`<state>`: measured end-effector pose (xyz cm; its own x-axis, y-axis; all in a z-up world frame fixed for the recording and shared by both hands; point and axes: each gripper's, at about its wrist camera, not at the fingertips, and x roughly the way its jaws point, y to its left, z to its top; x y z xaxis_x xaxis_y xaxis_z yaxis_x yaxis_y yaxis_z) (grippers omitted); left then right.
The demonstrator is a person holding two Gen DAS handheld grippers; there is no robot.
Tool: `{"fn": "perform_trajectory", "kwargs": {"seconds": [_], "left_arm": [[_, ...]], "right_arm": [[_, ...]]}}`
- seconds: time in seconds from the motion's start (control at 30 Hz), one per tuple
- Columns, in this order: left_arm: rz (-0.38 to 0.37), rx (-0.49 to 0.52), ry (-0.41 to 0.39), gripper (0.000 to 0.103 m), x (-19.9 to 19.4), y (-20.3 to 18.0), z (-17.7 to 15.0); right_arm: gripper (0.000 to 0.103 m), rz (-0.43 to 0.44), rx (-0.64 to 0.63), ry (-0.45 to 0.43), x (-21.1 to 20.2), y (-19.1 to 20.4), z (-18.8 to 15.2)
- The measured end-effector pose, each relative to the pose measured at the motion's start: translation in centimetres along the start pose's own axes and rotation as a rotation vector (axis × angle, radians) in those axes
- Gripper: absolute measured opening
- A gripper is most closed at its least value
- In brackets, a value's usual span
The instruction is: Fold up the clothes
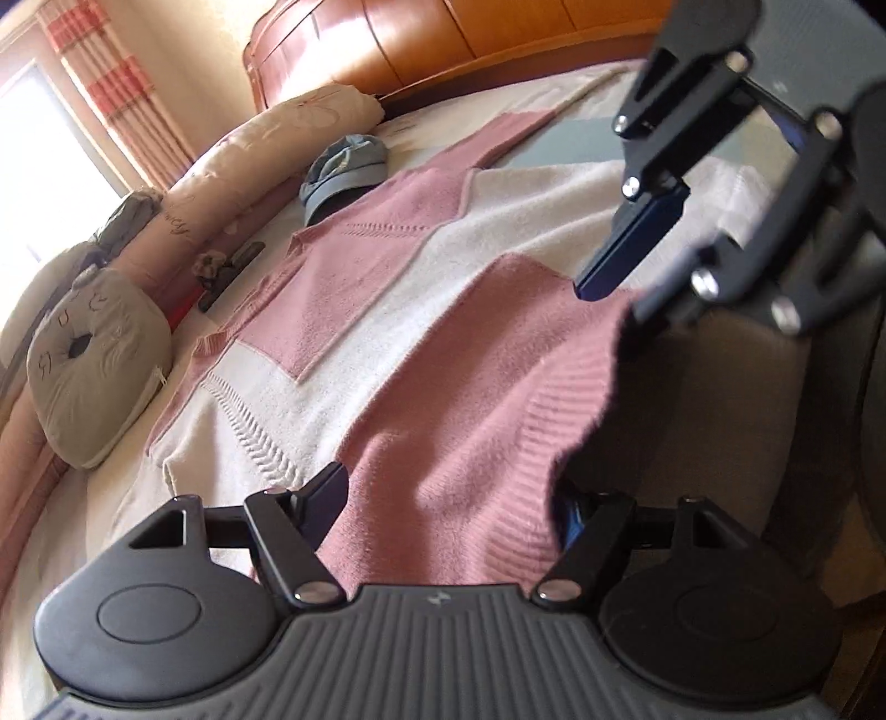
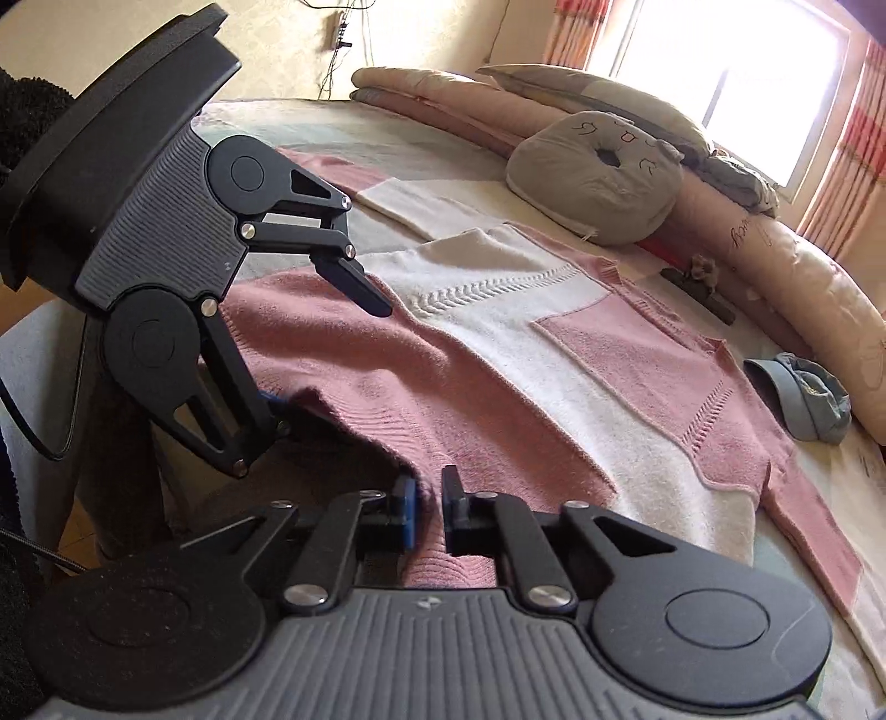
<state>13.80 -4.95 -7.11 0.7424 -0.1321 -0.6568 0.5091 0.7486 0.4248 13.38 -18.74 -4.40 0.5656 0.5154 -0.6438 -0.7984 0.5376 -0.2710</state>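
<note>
A pink and cream knit sweater point(image 1: 387, 310) lies spread flat on the bed. My left gripper point(image 1: 448, 498) stands open at the near hem, its fingers wide apart on either side of the ribbed pink edge. From the right wrist view, the left gripper point(image 2: 326, 360) has one finger above the knit and one below the hem's edge, neither pressing. My right gripper point(image 2: 431, 498) is shut on the same pink hem of the sweater point(image 2: 498, 343), with fabric filling the narrow gap between its pads. A right finger point(image 1: 637, 238) shows by the raised hem corner.
A grey cat-face cushion point(image 2: 598, 177) and a long rolled quilt point(image 2: 803, 288) line the bed's far side. A blue cap point(image 2: 797, 399) and a small dark object point(image 2: 698, 288) lie beside the sweater. A wooden headboard point(image 1: 443, 39) stands behind. The bed's edge point(image 2: 853, 653) is near.
</note>
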Motion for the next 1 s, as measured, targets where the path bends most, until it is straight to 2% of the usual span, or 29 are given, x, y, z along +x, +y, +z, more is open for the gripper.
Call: {"fn": "perform_trajectory", "kwargs": {"seconds": [0.03, 0.07, 0.13, 0.2, 0.27, 0.3, 0.33, 0.37, 0.43, 0.47, 0.53, 0.6, 0.67, 0.73, 0.8, 0.83, 0.87, 0.93, 1.0], "left_arm": [[-0.004, -0.028, -0.008, 0.074, -0.1, 0.4, 0.2], [-0.005, -0.042, -0.013, 0.073, -0.1, 0.6, 0.2], [-0.005, -0.055, -0.019, 0.073, -0.2, 0.8, 0.3], [-0.011, -0.040, -0.009, 0.071, -0.2, 0.5, 0.1], [-0.011, 0.007, 0.008, 0.069, -0.2, -0.3, -0.5], [-0.020, 0.036, 0.022, 0.065, -0.2, -0.7, -0.8], [-0.032, 0.067, 0.040, 0.047, -0.1, -1.2, -1.2], [-0.055, 0.086, 0.051, 0.024, -0.1, -1.6, -1.4], [-0.105, 0.098, 0.073, 0.007, -0.2, -2.0, -1.6], [-0.126, 0.083, 0.091, 0.006, -0.3, -1.9, -1.5], [-0.221, 0.021, 0.124, 0.007, -0.9, -1.3, -1.3], [-0.318, -0.032, 0.149, 0.012, -1.8, -0.6, -1.3], [-0.400, -0.051, 0.160, 0.018, -3.0, 0.3, -1.3], [-0.428, -0.084, 0.119, 0.020, -4.4, 2.0, -1.2], [-0.385, -0.149, 0.073, 0.028, -4.8, 4.5, -1.2], [-0.338, -0.191, 0.055, 0.040, -4.4, 5.8, -1.3], [-0.292, -0.234, 0.037, 0.048, -4.1, 7.2, -1.4], [-0.199, -0.297, 0.063, 0.046, -1.5, 9.1, -2.1], [-0.154, -0.340, 0.124, 0.043, 1.4, 10.1, -3.4]], "right_arm": [[0.066, -0.011, -0.018, -0.016, 0.0, 0.5, -0.1], [0.073, -0.022, -0.047, -0.030, 0.1, 1.1, -0.2], [0.072, -0.075, -0.125, -0.008, 1.6, 2.4, -0.3], [0.065, -0.151, -0.195, 0.031, 3.3, 3.6, -0.6], [0.035, -0.216, -0.247, 0.060, 4.6, 4.1, -1.0], [0.027, -0.234, -0.253, 0.062, 4.8, 4.1, -1.1], [0.017, -0.229, -0.247, 0.061, 4.7, 3.9, -1.1], [0.015, -0.218, -0.239, 0.059, 4.4, 3.7, -1.1], [0.013, -0.162, -0.216, 0.064, 3.8, 3.2, -0.9], [0.012, -0.132, -0.213, 0.073, 3.5, 2.9, -0.8], [0.011, -0.046, -0.192, 0.094, 2.6, 2.4, -0.8], [0.009, 0.058, -0.135, 0.141, 2.0, 1.6, -0.8], [0.020, 0.141, -0.098, 0.164, 0.9, 0.9, -0.9], [0.024, 0.202, -0.054, 0.141, -1.0, -0.2, -0.8], [0.033, 0.153, 0.062, 0.089, -1.8, -2.9, -0.8], [0.042, 0.124, 0.123, 0.063, -2.2, -4.3, -0.7], [0.049, 0.096, 0.185, 0.037, -2.6, -5.8, -0.7], [0.049, 0.023, 0.327, 0.028, -1.2, -8.9, -1.3], [0.049, -0.051, 0.409, 0.051, 1.1, -10.6, -2.7]]}}
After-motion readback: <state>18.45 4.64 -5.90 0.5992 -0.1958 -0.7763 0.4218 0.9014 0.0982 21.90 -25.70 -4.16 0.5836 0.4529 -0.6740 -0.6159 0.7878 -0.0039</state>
